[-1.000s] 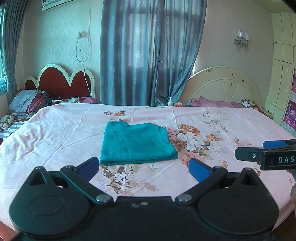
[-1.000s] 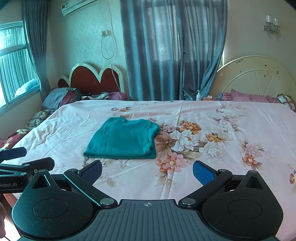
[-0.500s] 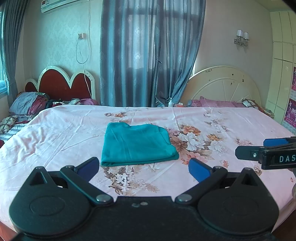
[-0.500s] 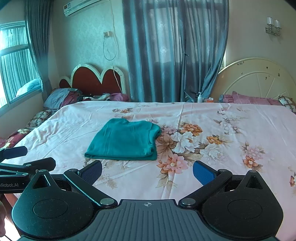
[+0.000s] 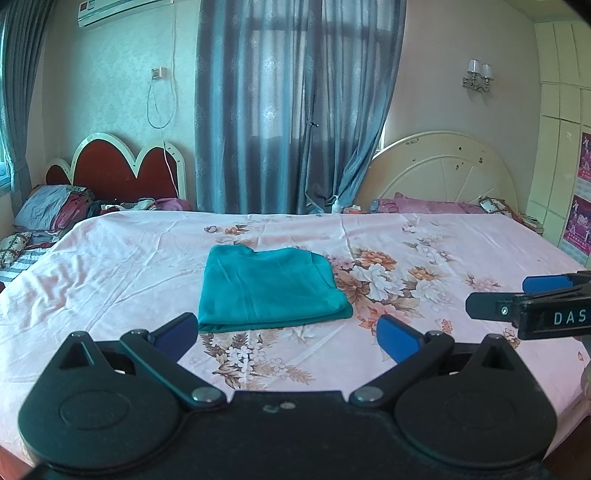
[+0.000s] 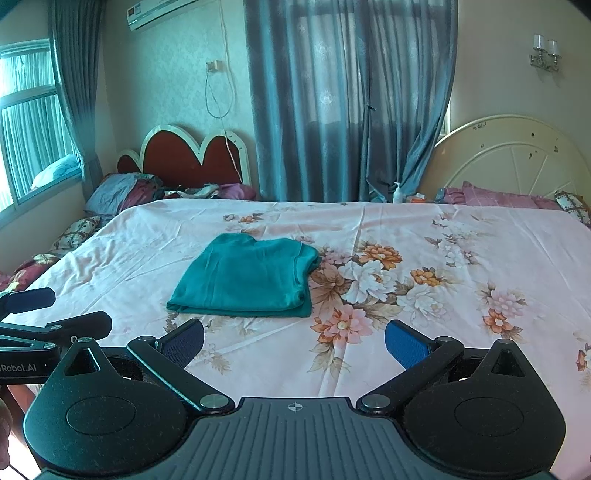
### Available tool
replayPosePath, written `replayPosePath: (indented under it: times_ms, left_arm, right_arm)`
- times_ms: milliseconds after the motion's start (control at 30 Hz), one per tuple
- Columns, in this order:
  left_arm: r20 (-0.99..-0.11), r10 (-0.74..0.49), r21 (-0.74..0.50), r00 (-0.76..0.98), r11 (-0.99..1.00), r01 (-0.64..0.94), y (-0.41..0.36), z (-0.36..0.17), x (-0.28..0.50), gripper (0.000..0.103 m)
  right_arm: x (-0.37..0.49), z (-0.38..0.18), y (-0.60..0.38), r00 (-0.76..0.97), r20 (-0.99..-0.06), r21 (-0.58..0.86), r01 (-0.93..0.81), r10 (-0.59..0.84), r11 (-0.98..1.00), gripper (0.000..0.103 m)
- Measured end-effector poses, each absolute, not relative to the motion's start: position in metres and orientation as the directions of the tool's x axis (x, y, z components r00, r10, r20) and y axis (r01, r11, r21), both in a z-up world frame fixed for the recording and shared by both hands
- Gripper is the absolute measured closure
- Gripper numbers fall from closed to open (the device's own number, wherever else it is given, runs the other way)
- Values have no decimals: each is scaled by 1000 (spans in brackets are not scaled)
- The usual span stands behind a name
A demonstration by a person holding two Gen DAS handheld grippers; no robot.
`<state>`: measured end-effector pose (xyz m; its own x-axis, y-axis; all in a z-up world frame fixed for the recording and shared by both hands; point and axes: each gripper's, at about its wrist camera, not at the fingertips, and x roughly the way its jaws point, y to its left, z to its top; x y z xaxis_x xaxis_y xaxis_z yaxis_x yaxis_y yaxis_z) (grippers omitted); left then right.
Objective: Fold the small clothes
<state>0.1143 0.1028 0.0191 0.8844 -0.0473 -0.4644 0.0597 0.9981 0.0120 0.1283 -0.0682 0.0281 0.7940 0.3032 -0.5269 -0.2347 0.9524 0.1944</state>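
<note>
Looking across the room, the big bed [image 5: 461, 258] with its pink floral sheet fills most of the view, blue-grey curtains [image 5: 295, 110] hanging behind it and a red heart-shaped headboard [image 5: 114, 170] off to one side. Over the last second the whole scene has slid lower in both wrist views, more wall and the air conditioner [image 5: 122, 11] coming into sight above, so I would say both tools are tipping up and backing off from the sheet rather than reaching in.

On the sheet, a little towards the headboard side of the middle, lies the teal garment [image 5: 267, 291], folded into a neat flat rectangle with its doubled edge nearest us. It has not shifted or been touched in that time.

That reads to me as the fold being finished, with nothing left but to withdraw or fetch another piece.

Smaller still, the left gripper [image 5: 286, 328] sits with its blue pads spread wide and nothing between them, near the garment's front edge but clear of it. The right gripper [image 6: 293, 338] is likewise spread and empty, hovering over bare sheet.
</note>
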Motion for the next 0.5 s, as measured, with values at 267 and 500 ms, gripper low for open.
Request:
replayPosePath:
  times_ms: [267, 500]
  left_arm:
    - [-459, -53, 15, 887, 998, 68, 105, 19, 116, 1]
    - [-459, -39, 34, 888, 997, 62, 102, 19, 115, 0]
  right_arm:
    - [128, 25, -69, 790, -527, 192, -249, 313, 949, 0]
    - [129, 22, -67, 781, -530, 193, -268, 330, 944, 0]
